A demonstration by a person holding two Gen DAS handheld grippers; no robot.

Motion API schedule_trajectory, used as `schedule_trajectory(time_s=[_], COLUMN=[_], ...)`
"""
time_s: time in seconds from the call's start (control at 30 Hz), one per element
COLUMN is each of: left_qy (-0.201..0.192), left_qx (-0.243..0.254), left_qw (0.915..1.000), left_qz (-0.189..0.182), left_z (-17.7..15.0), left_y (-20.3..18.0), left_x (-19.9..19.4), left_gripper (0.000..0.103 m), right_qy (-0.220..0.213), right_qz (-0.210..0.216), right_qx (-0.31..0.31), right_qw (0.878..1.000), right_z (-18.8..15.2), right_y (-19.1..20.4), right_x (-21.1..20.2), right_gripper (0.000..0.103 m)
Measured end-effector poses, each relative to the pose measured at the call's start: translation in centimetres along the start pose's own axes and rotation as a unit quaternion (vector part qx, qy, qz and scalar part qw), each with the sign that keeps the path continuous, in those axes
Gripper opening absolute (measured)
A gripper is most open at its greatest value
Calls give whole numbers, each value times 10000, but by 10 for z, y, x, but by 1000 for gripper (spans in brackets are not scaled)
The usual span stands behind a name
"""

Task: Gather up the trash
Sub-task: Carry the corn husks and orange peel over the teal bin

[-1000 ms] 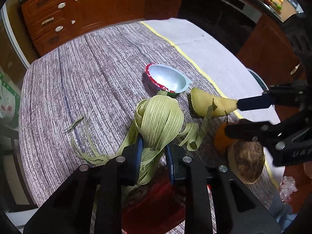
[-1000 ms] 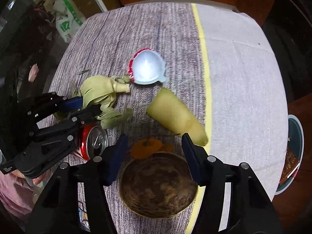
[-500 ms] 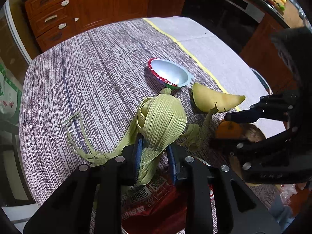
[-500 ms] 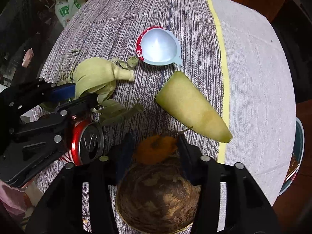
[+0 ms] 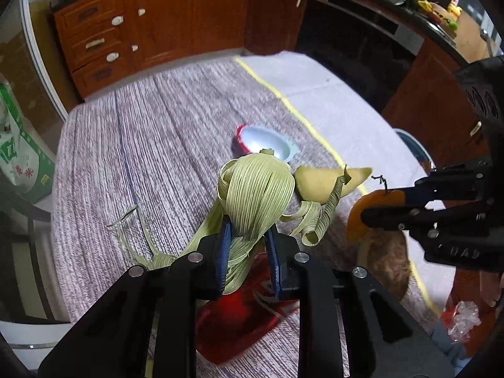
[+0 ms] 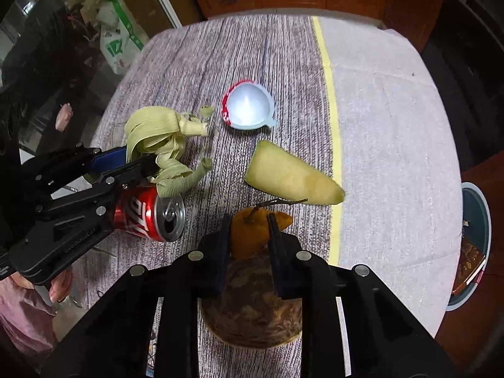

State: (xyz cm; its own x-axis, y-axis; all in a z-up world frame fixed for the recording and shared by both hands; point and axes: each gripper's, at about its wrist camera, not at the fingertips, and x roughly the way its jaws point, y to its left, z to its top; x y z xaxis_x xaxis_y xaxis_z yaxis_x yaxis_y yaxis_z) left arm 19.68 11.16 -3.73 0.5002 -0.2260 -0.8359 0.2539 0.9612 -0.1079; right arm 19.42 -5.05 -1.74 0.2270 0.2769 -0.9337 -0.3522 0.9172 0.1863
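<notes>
The left gripper (image 5: 247, 242) was closed on the corn husk (image 5: 256, 195), raised above the red can (image 6: 148, 215); the right gripper (image 6: 249, 234), near the coconut shell (image 6: 252, 308), pinched orange peel (image 6: 249, 233), presumably for carrying to the bin (image 6: 472, 245) at far right.

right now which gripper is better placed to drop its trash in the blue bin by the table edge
Right. The right gripper, shut on the orange peel, is nearer the bin; the left gripper, holding the corn husk, is across the table.
</notes>
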Motion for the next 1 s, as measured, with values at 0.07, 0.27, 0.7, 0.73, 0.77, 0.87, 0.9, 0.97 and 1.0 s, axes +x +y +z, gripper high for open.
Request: schedule_trajectory(time_s=[0.07, 0.27, 0.7, 0.73, 0.77, 0.87, 0.9, 0.97, 1.0], left_qy=[-76, -296, -532, -518, -505, -439, -421, -355, -328], left_qx=[35, 164, 741, 800, 835, 995, 1040, 1167, 1210], left_qw=[10000, 9994, 9948, 9941, 9938, 9920, 9915, 9898, 9891], left_qz=[39, -13, -454, -511, -537, -644, -663, -740, -770], left_z=[3, 14, 35, 38, 40, 49, 50, 57, 59], left_y=[-5, -33, -135, -147, -154, -182, -189, -211, -218], left_x=[-8, -32, -53, -51, -50, -42, -40, -32, -28], left_gripper=[22, 22, 22, 22, 22, 22, 22, 22, 22], right_qy=[-137, -509, -1090, -1124, -1160, -1266, -1297, -1347, -1374], right_qz=[92, 88, -117, -142, -166, -215, -211, -221, -236], right_qx=[68, 236, 983, 1035, 1104, 1321, 1401, 1550, 1636], right_qw=[9998, 9984, 9891, 9882, 9870, 9829, 9814, 9784, 9766], right_z=[-1, -8, -59, -63, -68, -82, -86, -95, -99], right_y=[-4, -20, -119, -125, -134, -161, -171, -189, -199], right_x=[-13, -46, -110, -114, -117, -126, -128, -132, -133], right_gripper=[21, 21, 21, 21, 21, 21, 21, 21, 21])
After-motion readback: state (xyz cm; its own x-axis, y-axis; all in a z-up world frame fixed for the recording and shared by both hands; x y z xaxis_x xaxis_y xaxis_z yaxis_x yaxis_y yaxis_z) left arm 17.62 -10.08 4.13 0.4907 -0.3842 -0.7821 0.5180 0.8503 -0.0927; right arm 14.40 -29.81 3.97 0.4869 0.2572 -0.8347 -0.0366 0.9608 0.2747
